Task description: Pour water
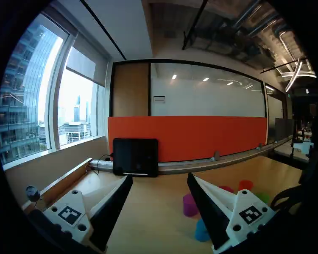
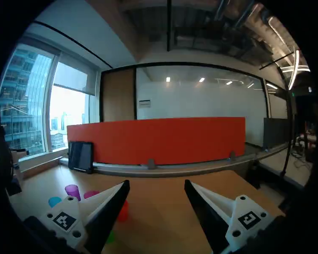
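Note:
Several small plastic cups stand on the wooden desk [image 1: 159,211]. In the left gripper view I see a purple cup [image 1: 188,205], a blue cup [image 1: 200,230], a magenta cup [image 1: 227,189], a red cup [image 1: 245,185] and a green cup [image 1: 263,197], partly behind the right finger. My left gripper [image 1: 159,180] is open above the desk, nothing between its fingers. In the right gripper view the purple cup [image 2: 73,191], blue cup [image 2: 54,201], magenta cup [image 2: 91,194], red cup [image 2: 123,211] and green cup [image 2: 110,237] sit low left. My right gripper [image 2: 157,183] is open and holds nothing.
A black monitor [image 1: 135,157] leans at the desk's far edge by an orange partition [image 1: 188,137]. Windows run along the left wall [image 1: 44,106]. More desks lie to the right [image 2: 282,161]. A dark object sits at the far left [image 2: 4,169].

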Demonstrator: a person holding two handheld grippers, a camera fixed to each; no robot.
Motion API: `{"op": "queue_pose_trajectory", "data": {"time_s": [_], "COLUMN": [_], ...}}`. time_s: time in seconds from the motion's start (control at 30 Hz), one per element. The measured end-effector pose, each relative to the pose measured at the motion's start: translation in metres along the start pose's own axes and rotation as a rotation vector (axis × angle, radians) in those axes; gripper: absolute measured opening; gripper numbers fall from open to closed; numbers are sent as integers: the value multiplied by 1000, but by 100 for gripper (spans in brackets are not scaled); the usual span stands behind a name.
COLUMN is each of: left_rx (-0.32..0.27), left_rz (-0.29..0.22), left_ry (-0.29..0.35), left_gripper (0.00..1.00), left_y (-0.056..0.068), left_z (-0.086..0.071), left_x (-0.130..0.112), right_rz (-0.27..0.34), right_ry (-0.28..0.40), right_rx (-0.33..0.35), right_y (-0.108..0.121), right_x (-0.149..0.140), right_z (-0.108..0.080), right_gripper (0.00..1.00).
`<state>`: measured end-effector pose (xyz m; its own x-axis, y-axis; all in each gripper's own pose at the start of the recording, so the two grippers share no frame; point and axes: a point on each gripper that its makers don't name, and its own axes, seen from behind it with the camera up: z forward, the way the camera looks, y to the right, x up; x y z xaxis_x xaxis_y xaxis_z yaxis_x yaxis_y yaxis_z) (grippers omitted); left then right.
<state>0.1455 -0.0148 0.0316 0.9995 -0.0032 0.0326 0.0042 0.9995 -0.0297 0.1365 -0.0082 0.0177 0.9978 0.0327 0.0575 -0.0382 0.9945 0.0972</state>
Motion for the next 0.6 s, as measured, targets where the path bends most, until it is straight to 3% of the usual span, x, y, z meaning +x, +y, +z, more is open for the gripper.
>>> {"op": "queue_pose_trajectory", "data": {"time_s": [0.4, 0.6], "left_rx": [-50, -72], "left_rz": [6, 8], "left_ry": [-11, -7], "left_gripper": [96, 96], "left_y": [9, 13], "left_z": [11, 13], "left_x": [48, 56], "right_rz": [-38, -48], "right_ry": [15, 11], "right_rx": [16, 33], "right_y": [-1, -7], "right_x": [52, 58], "right_z": [4, 5], "right_gripper": [100, 100]}}
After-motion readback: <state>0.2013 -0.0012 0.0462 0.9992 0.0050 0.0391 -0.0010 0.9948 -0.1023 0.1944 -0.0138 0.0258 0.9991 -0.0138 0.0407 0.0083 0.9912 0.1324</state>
